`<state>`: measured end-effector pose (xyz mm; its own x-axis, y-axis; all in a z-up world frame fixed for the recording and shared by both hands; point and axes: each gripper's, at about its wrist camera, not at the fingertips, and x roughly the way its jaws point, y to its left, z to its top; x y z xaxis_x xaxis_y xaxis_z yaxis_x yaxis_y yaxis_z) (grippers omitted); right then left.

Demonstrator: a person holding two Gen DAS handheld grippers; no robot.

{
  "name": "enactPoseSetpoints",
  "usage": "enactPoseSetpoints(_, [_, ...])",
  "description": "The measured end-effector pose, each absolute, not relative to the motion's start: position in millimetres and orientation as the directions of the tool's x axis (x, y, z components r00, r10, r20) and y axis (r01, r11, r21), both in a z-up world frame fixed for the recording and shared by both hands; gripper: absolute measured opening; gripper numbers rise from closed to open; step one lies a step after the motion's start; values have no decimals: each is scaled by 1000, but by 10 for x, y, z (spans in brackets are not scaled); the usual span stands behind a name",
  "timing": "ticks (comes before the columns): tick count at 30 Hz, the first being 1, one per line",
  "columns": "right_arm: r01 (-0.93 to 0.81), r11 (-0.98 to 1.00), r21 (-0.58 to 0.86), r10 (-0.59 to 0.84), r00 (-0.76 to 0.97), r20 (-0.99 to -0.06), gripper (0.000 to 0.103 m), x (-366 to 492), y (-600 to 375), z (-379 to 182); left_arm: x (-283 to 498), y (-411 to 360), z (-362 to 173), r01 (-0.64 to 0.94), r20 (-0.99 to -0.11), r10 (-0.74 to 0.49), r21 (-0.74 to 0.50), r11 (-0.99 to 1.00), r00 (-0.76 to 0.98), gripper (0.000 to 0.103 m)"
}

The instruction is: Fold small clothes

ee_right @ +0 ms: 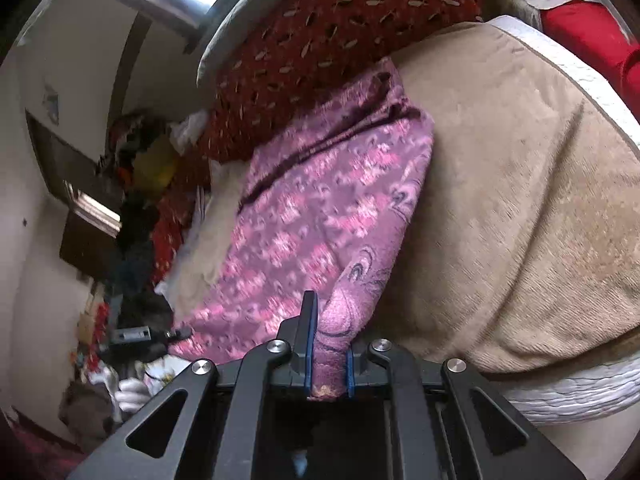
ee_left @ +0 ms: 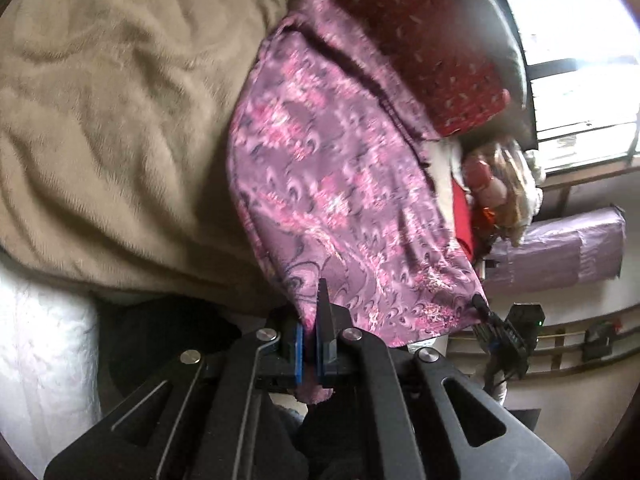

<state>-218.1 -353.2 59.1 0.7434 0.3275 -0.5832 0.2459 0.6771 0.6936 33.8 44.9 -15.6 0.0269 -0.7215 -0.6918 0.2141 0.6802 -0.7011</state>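
A small purple garment with a pink swirl print (ee_left: 328, 184) is stretched over a beige blanket (ee_left: 112, 128) on a bed. My left gripper (ee_left: 310, 320) is shut on one near corner of it. My right gripper (ee_right: 328, 340) is shut on the other near corner; the cloth (ee_right: 320, 208) bunches between its blue pads. In the left wrist view the right gripper (ee_left: 508, 328) shows at the garment's lower right corner. The garment's far edge runs under a red pillow.
A red patterned pillow (ee_left: 420, 40) (ee_right: 320, 40) lies at the garment's far end. A white mattress edge (ee_right: 580, 392) shows under the blanket (ee_right: 520, 200). Cluttered clothes and toys (ee_right: 136, 168) lie beside the bed. A window (ee_left: 580, 60) is behind.
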Motion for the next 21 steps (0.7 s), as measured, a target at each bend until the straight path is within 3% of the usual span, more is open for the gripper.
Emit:
enactPoseSetpoints(9, [281,633,722,284,783,-554,11,-1877,-3507,743,778,601,237,242,-616,-787,-758,605,38,2])
enactPoseSetpoints(21, [202,507,838,326,855,-403,11,-1451,-3855,654,1418,368,473,185,-586,-805,-784,592,92,2])
